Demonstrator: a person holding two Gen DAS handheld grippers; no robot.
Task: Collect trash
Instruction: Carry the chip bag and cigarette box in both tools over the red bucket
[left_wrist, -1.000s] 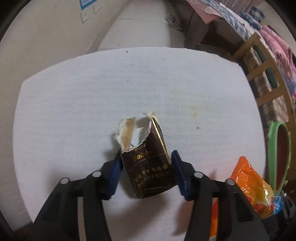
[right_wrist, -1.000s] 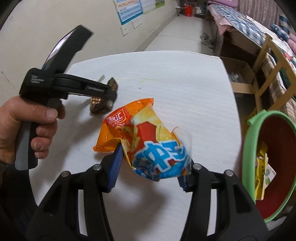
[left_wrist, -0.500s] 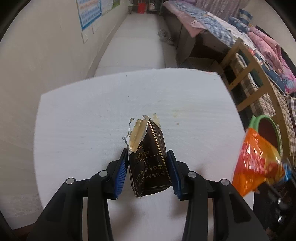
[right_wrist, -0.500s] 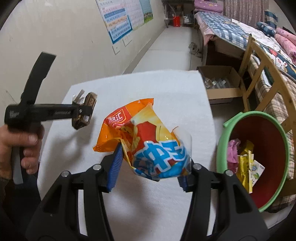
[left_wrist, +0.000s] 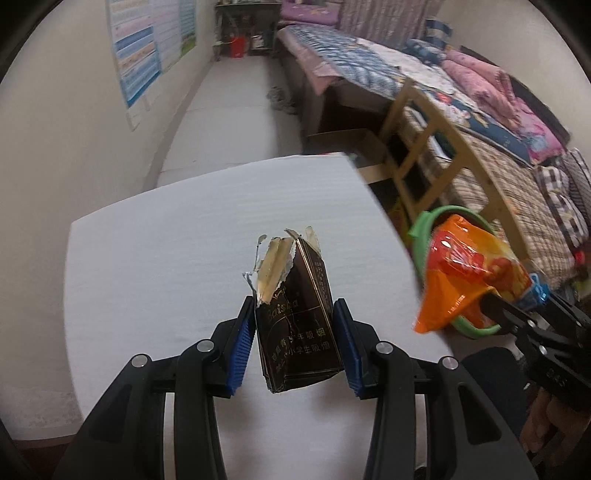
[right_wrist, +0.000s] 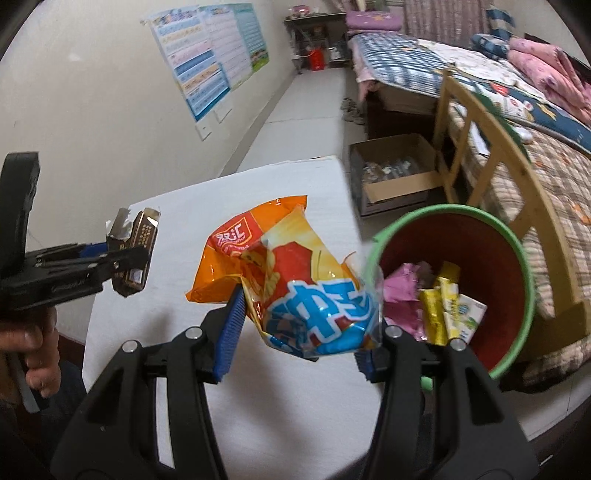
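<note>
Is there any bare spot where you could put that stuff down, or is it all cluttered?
The white table is bare from the wall side to the bin's edge. Crowded: the bin already holds wrappers, and a box and chair fill the floor beyond.

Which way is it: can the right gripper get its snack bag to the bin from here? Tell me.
Probably yes. The right gripper holds the snack bag in the air beside the green-rimmed bin, whose mouth faces it. Nothing stands between; the left gripper is off to the other side.

Torn dark cigarette pack (left_wrist: 295, 325) and crumpled orange snack bag (right_wrist: 295, 284) held aloft.
</note>
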